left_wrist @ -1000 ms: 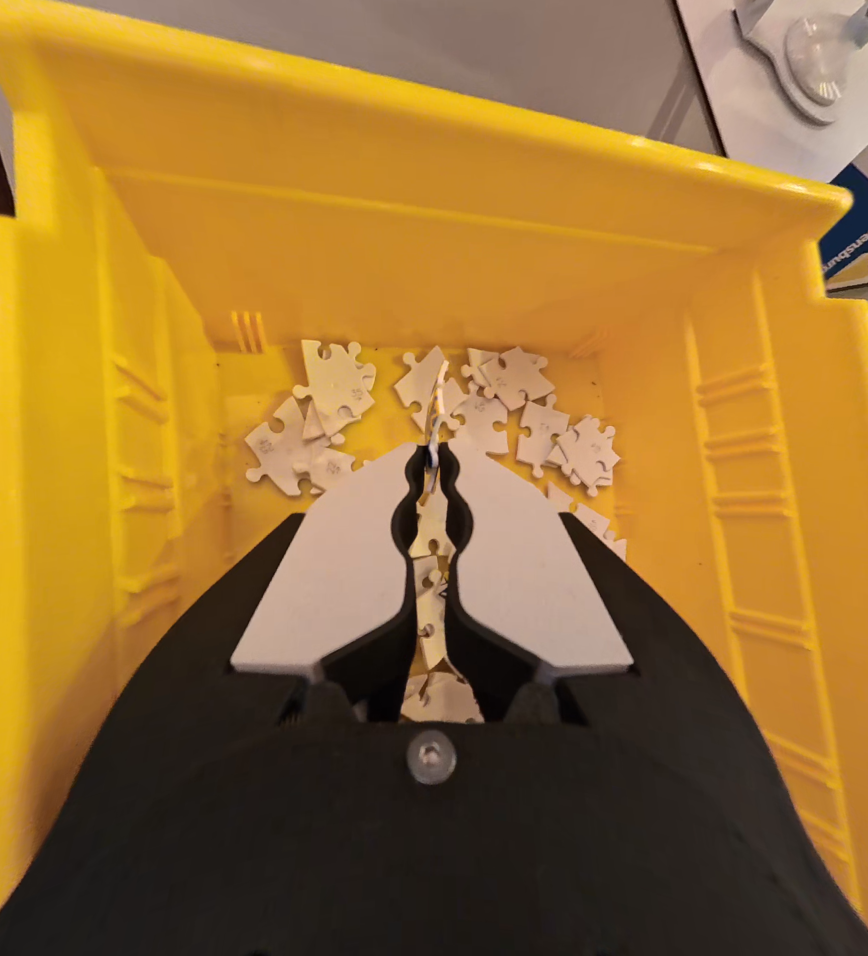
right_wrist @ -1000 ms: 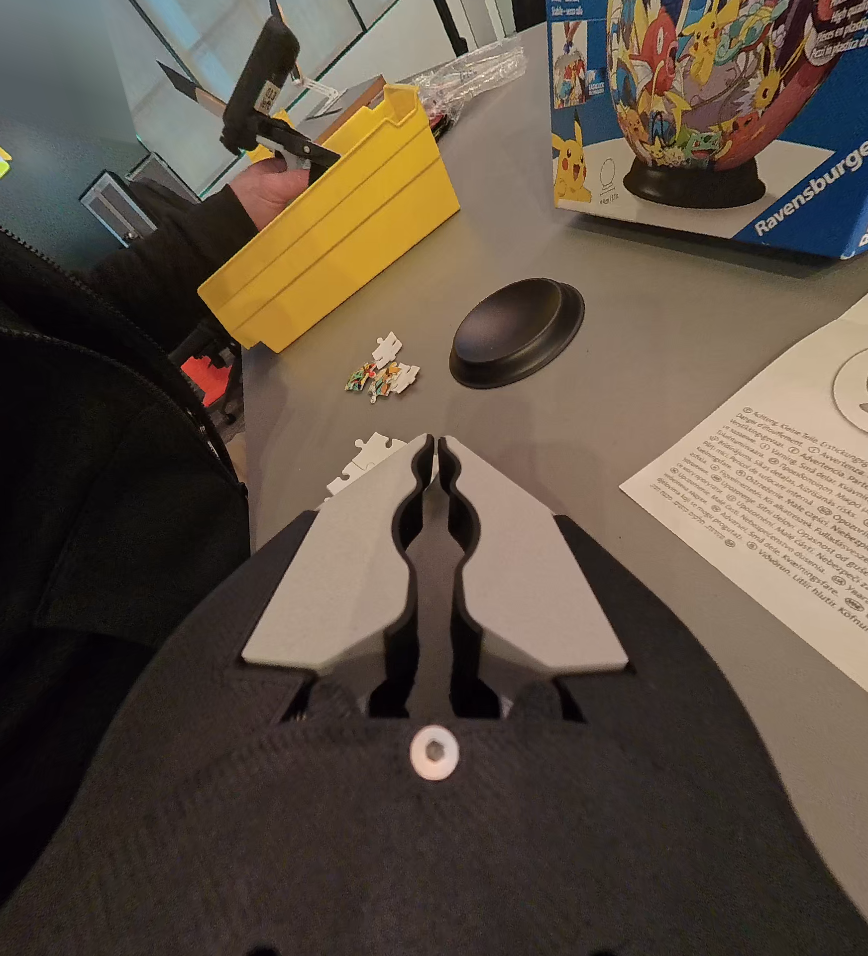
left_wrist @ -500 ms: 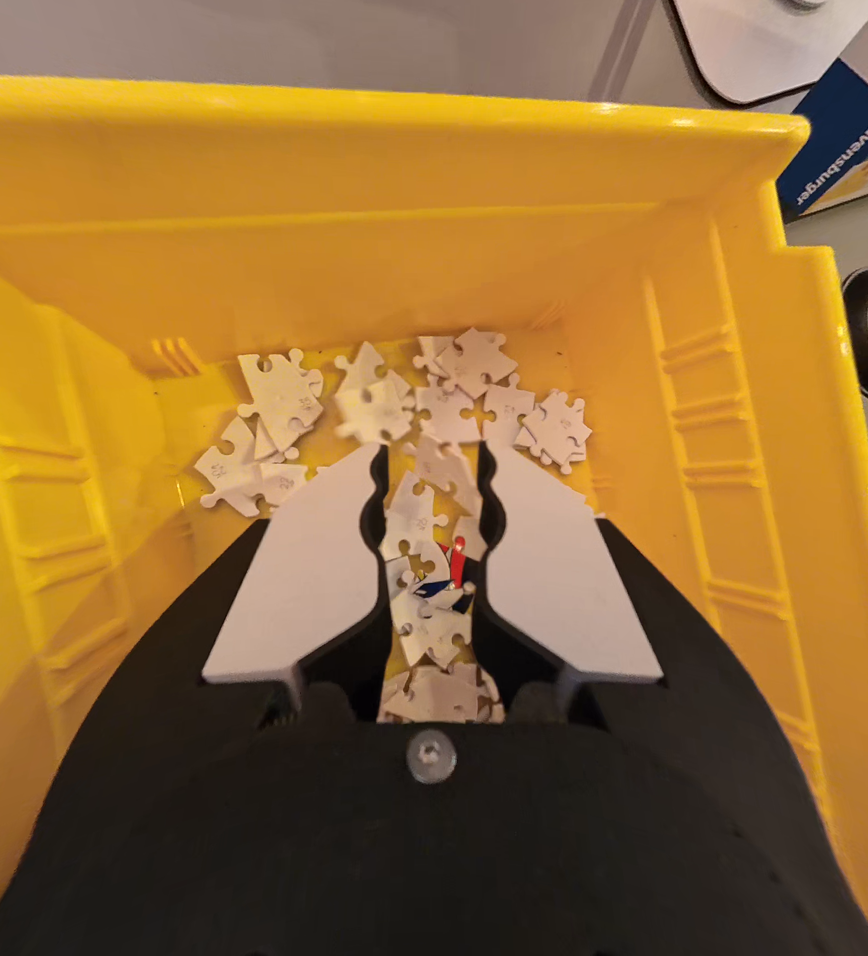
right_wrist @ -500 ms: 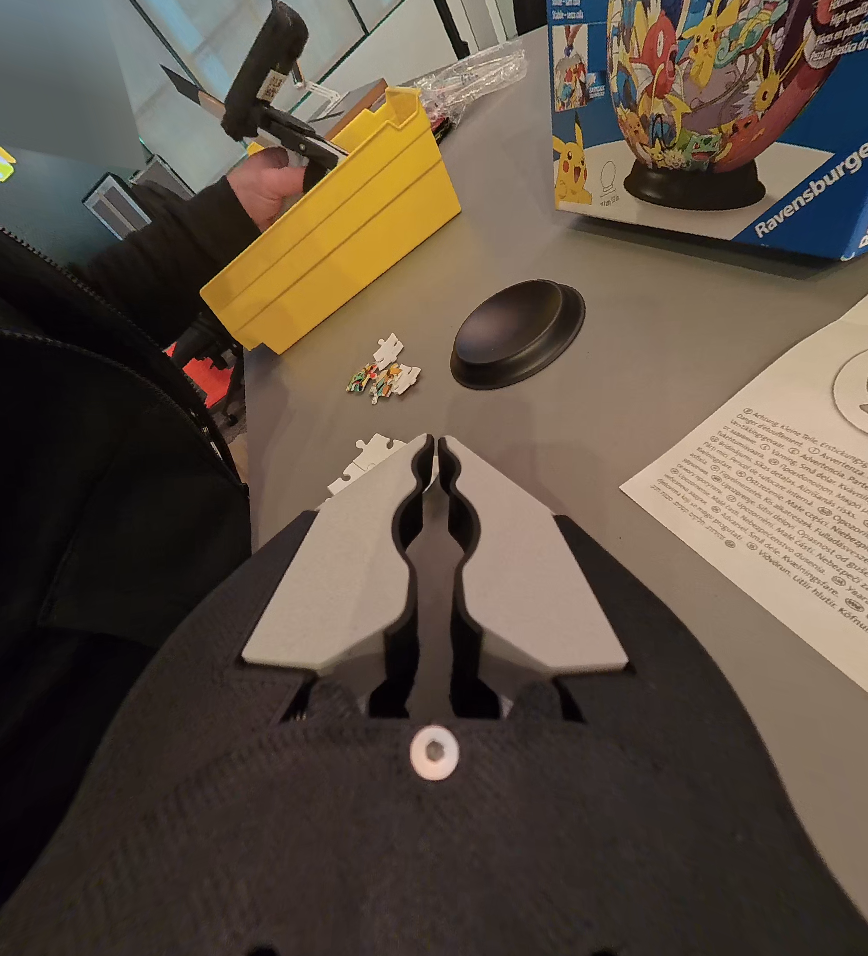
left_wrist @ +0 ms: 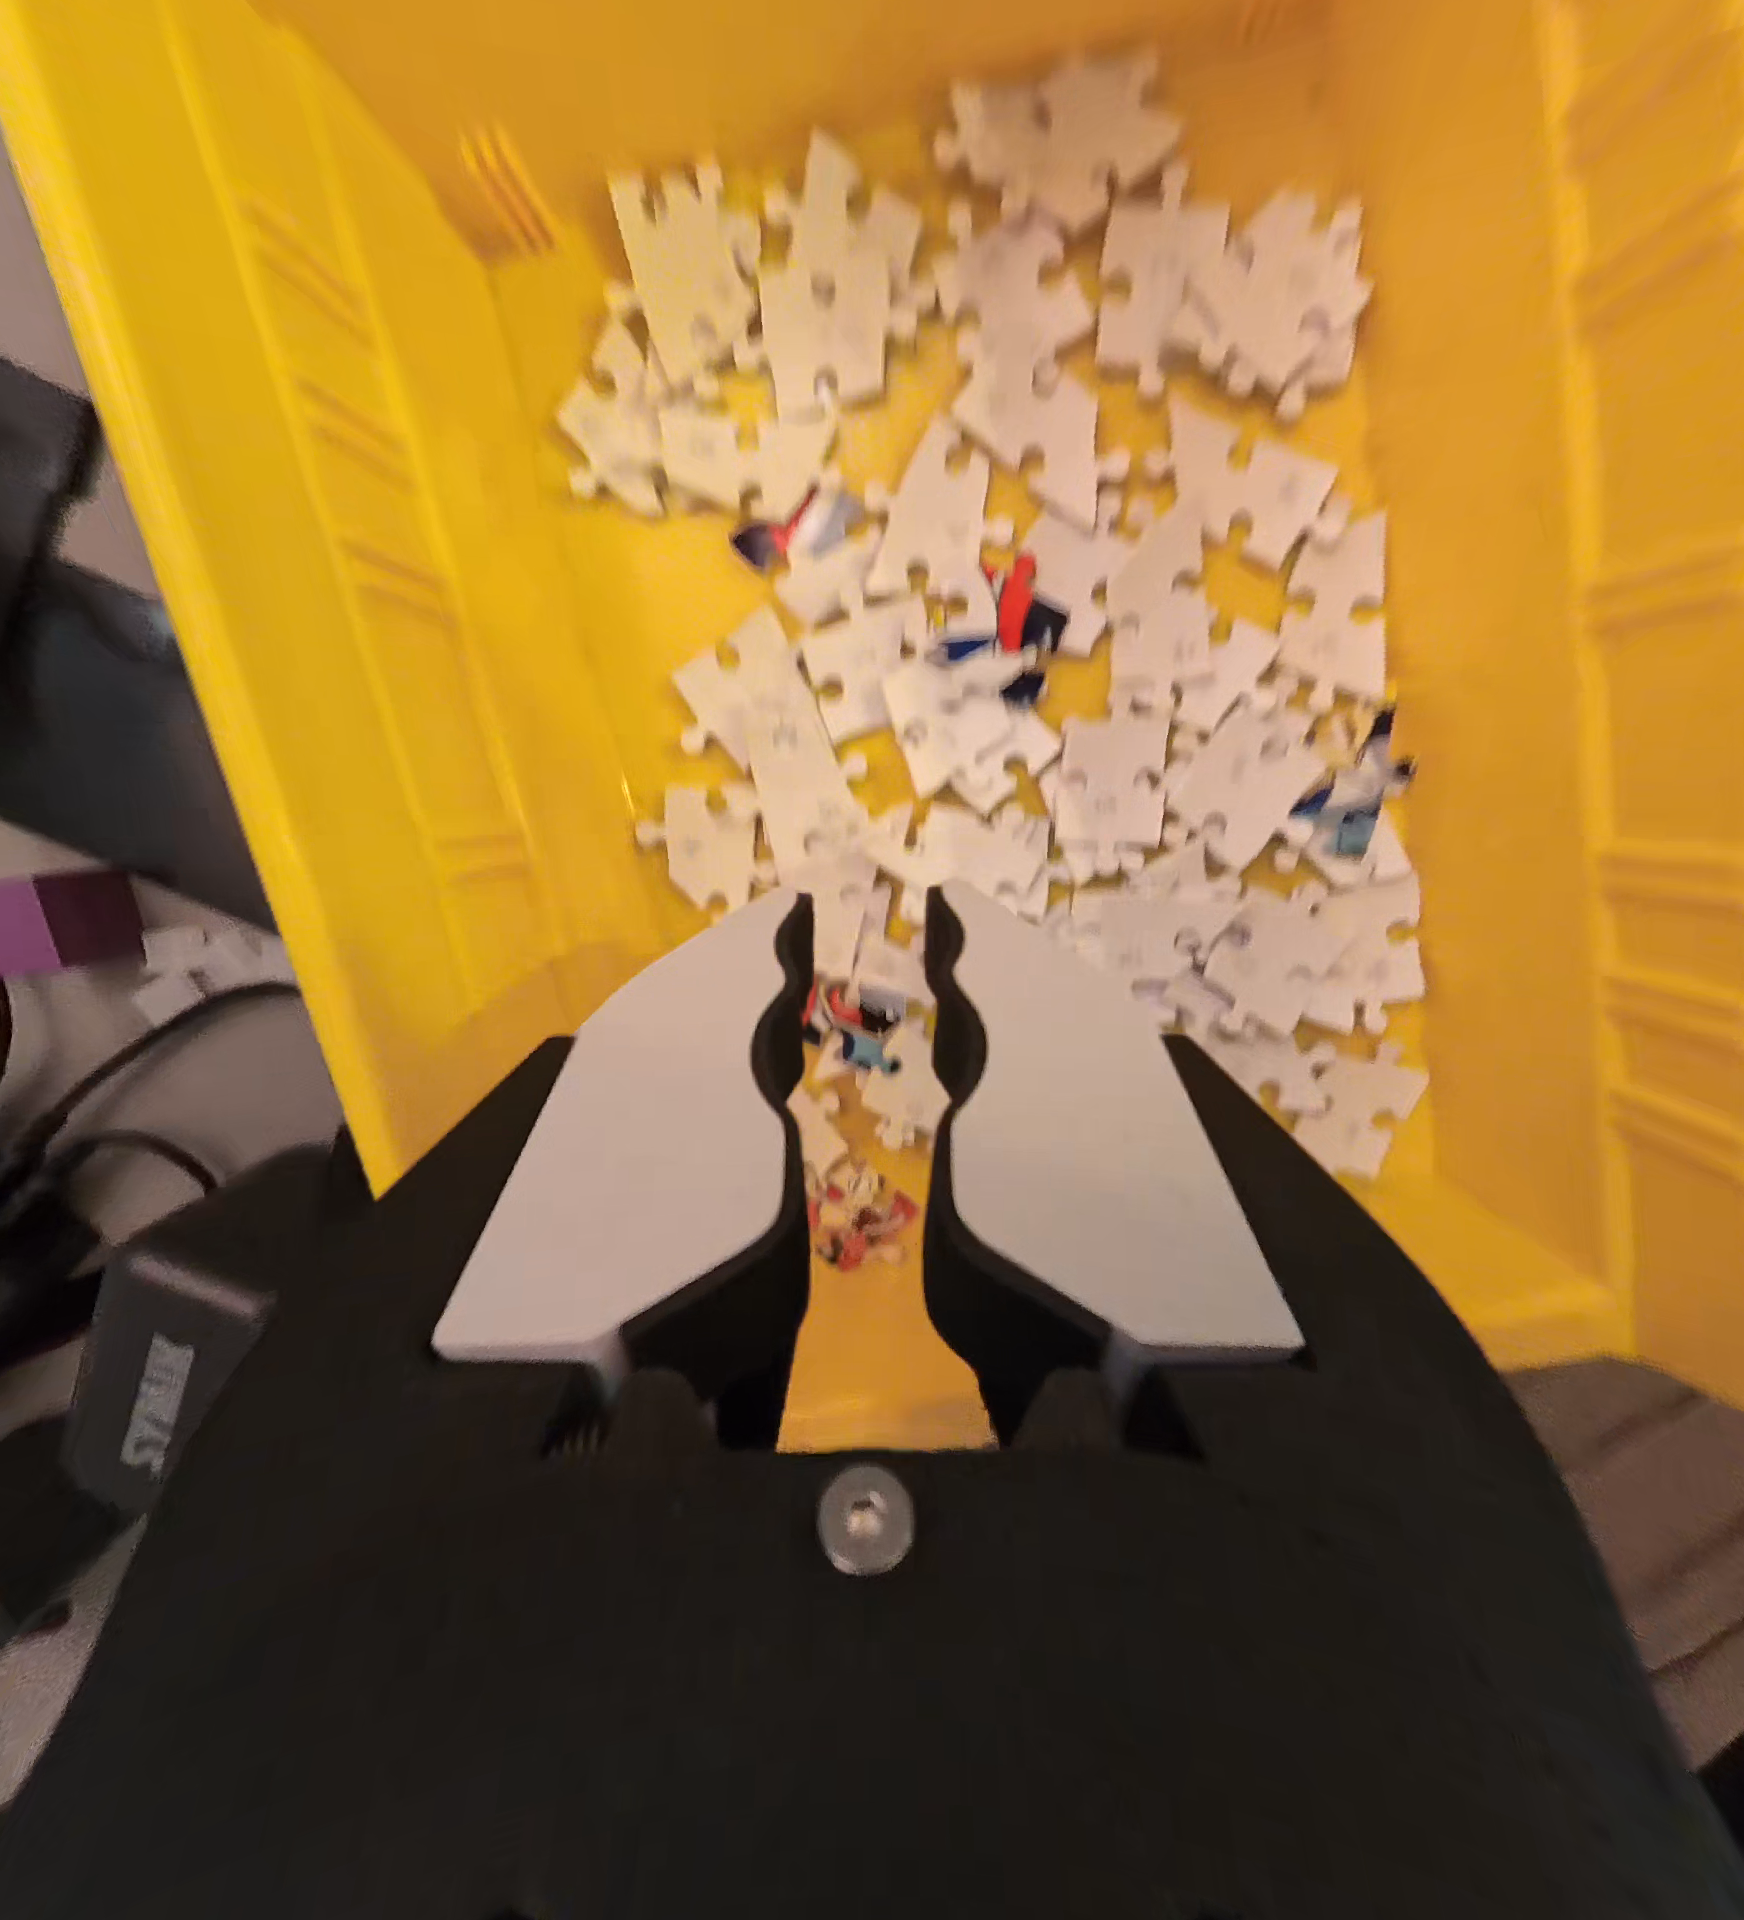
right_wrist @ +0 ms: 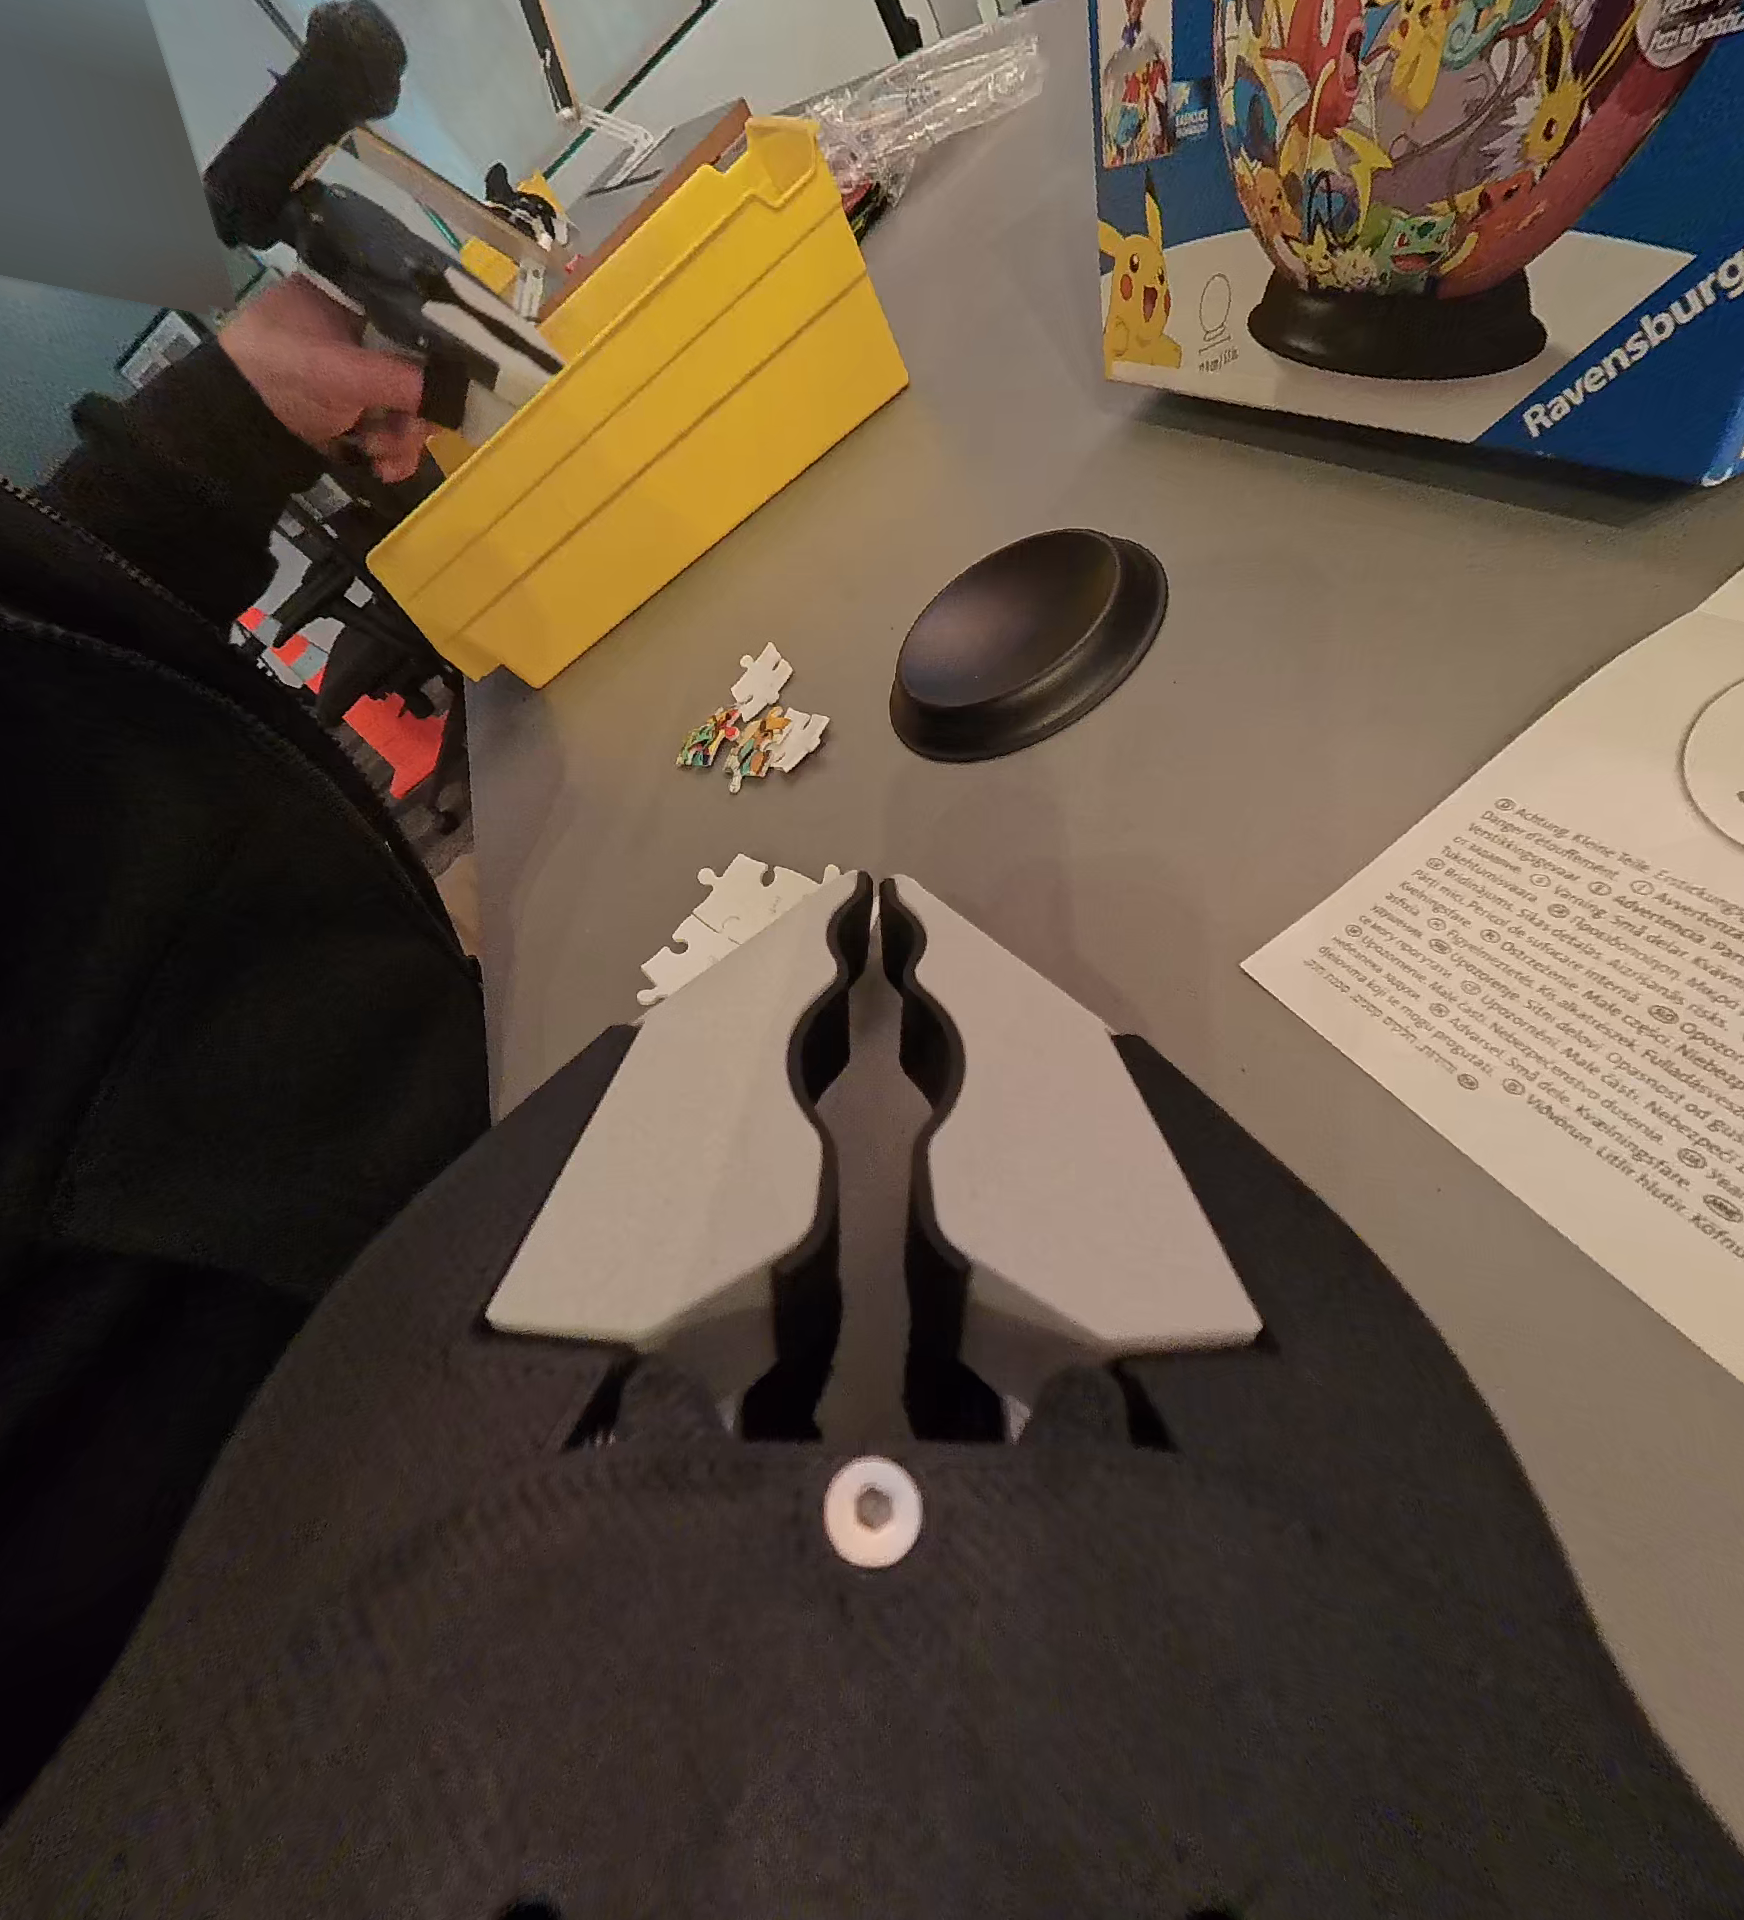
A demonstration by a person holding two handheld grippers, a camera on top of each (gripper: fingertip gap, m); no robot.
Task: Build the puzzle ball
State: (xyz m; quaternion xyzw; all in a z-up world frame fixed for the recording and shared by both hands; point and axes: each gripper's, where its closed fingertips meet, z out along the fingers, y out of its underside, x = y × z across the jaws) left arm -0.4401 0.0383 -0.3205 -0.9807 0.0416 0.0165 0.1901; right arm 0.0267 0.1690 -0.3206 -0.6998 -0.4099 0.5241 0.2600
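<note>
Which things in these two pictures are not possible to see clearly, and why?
- Left wrist view: white puzzle pieces in the yellow plastic bin, motion-blurred.
- Right wrist view: flat white pieces, partly behind the right hand-held gripper.
- Right wrist view: left hand-held gripper, blurred.

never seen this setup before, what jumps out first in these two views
The bright yellow bin fills the left wrist view, its floor strewn with mostly white, face-down puzzle pieces, and the left gripper hangs open over them. In the right wrist view, the colourful blue puzzle box stands at the far right of the grey table, with a black round stand near the middle.
</note>
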